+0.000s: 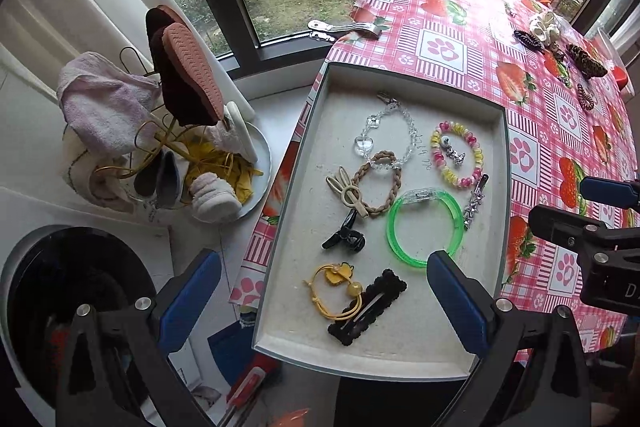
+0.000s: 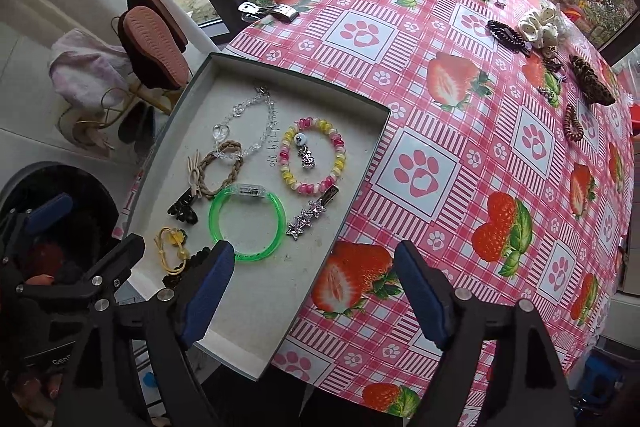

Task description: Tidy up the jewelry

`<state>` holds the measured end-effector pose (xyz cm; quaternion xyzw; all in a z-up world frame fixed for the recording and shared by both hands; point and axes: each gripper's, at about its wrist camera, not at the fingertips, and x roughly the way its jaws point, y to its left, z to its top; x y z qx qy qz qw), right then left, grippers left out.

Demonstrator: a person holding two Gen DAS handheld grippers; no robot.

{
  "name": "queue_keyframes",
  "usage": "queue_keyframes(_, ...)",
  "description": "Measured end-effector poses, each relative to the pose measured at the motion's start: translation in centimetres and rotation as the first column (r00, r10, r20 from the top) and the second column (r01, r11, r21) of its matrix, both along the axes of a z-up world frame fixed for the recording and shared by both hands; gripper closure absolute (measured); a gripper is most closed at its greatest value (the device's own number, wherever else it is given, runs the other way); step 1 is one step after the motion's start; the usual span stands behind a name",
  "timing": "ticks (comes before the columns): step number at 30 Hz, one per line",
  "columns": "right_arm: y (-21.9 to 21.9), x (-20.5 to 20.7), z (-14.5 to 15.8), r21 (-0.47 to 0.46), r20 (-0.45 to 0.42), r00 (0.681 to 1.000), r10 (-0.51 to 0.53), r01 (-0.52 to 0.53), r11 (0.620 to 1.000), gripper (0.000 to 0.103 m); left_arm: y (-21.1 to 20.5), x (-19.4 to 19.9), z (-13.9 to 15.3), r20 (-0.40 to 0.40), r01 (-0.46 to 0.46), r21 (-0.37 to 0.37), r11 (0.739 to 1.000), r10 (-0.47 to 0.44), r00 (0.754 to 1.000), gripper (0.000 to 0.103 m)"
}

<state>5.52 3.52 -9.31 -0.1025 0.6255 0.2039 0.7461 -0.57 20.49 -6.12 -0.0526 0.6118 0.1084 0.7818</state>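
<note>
Strawberry-print tablecloth (image 2: 460,155) by a window; grey tray (image 1: 400,355) at its near-left corner holds my sorted pieces: green bangle (image 1: 425,227), pink-yellow bead bracelet (image 1: 456,155), star clip (image 2: 306,219), black snap clip (image 1: 368,307). My left gripper (image 1: 324,301) and right gripper (image 2: 314,293) both released, empty, above tray

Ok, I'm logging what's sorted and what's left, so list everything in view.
tray: 1, grey, table's left edge
green bangle: 1, in tray
pink-yellow bead bracelet: 1, in tray
clear crystal bracelet: 1, in tray
braided hair tie: 1, tan, in tray
black claw clip: 1, in tray
yellow hair tie: 1, in tray
black snap clip: 1, in tray
star clip: 1, silver, in tray
loose hair accessories: several, table's far right
metal clamp: 1, table's far edge
left gripper: jaws open
right gripper: jaws open
</note>
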Motion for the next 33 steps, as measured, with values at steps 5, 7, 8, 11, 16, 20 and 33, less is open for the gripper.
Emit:
queue_keyframes(5, 0.3, -1.0, 1.0, -0.007, 0.019, 0.999, 0.027, -0.027, 1.0, 0.006, 0.0, -1.2, 0.8, 0.005, -0.006, 0.01, 1.0, 0.006, 1.0, 0.0)
queue_keyframes(7, 0.5, -1.5, 1.4, -0.009, 0.027, 0.999, 0.045, -0.045, 0.999, 0.0, 0.0, -1.7, 1.1, 0.005, -0.009, 0.002, 1.0, 0.009, 1.0, 0.0)
queue_keyframes(8, 0.7, -1.7, 1.7, -0.009, 0.032, 0.998, 0.053, -0.053, 0.999, 0.0, 0.0, -1.9, 1.2, 0.004, -0.012, -0.002, 1.0, 0.012, 1.0, 0.0)
queue_keyframes(11, 1.1, -2.4, 2.3, -0.012, 0.046, 0.996, 0.072, -0.072, 0.997, 0.0, 0.2, -2.6, 1.7, 0.005, -0.018, -0.012, 1.0, 0.018, 1.0, 0.0)
queue_keyframes(16, 1.5, -3.1, 3.0, -0.003, 0.059, 0.995, 0.086, -0.086, 0.996, 0.0, 0.9, -3.9, 2.3, 0.007, -0.041, -0.025, 0.999, 0.041, 0.999, 0.0)
queue_keyframes(20, 1.9, -3.4, 2.8, -0.01, 0.061, 0.995, 0.08, -0.08, 0.997, 0.0, 1.4, -4.6, 2.5, 0.003, -0.043, -0.019, 0.999, 0.043, 0.999, 0.0)
queue_keyframes(33, 5.1, -6.1, 2.5, -0.055, 0.064, 0.993, 0.094, -0.091, 0.994, 0.0, 4.2, -6.6, 2.6, -0.035, -0.023, -0.006, 1.0, 0.023, 0.999, 0.0)
